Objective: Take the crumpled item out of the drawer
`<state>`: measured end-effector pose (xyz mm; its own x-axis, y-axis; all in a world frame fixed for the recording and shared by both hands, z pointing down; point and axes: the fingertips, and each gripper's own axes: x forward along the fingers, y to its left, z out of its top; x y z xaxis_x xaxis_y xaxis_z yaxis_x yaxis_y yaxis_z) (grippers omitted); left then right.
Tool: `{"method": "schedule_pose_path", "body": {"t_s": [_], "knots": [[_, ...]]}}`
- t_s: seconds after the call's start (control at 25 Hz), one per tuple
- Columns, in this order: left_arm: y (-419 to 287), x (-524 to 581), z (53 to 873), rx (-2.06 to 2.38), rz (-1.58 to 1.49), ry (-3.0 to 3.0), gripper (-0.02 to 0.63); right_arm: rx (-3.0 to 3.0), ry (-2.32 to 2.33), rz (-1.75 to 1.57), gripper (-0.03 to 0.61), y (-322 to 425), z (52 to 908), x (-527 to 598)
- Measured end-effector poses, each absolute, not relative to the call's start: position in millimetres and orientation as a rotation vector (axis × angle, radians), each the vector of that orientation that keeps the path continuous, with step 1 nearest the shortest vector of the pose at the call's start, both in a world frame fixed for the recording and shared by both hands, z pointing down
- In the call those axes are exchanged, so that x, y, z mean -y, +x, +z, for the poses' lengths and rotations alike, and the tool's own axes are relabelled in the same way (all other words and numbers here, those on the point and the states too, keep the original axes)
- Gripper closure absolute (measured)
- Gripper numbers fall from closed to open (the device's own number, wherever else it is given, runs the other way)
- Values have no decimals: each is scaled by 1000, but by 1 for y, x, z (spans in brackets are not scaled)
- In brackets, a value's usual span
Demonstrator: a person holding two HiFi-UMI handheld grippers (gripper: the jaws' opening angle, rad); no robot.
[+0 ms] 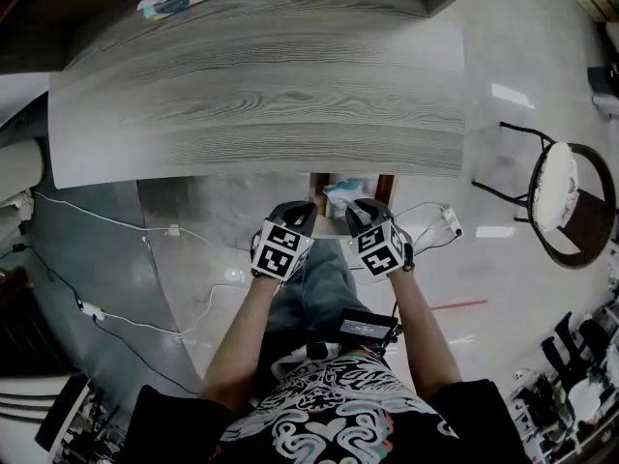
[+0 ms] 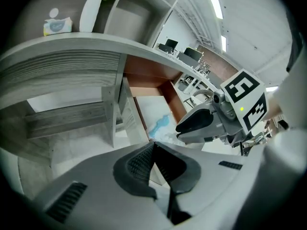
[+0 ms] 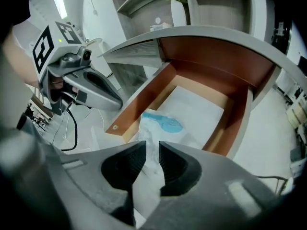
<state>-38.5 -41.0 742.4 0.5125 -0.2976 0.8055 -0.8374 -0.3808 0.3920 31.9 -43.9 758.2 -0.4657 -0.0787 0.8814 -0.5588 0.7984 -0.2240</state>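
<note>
1 drawer (image 3: 141, 97), opened under 1 desk (image 1: 261, 95). 1 crumpled item (image 3: 160, 126) pinched by R gripper (image 3: 152, 150) at drawer front. L gripper (image 2: 154, 147) closed tight, empty, alongside drawer.

The head view looks steeply down from above the person onto the desk (image 1: 261, 85), with the open drawer (image 1: 337, 188) small under its near edge. The left gripper (image 1: 295, 213) view sits low, left of the drawer, facing up along its fingers under the desk. The right gripper (image 1: 364, 211) view sits close at the drawer's front, facing in. All three share the drawer and the crumpled item (image 3: 160, 123)
</note>
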Motion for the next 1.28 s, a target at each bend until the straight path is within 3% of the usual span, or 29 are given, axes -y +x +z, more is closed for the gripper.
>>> {"method": "schedule_pose_path", "body": {"t_s": [0.56, 0.76, 1.28], "knots": [[-35, 39, 749, 930, 812, 1901, 613, 1995, 421, 528, 512, 19, 773, 49], [-33, 40, 749, 931, 815, 1901, 614, 1976, 420, 486, 568, 24, 773, 48], [-28, 44, 746, 931, 816, 1912, 614, 1988, 462, 490, 571, 35, 765, 51]]}}
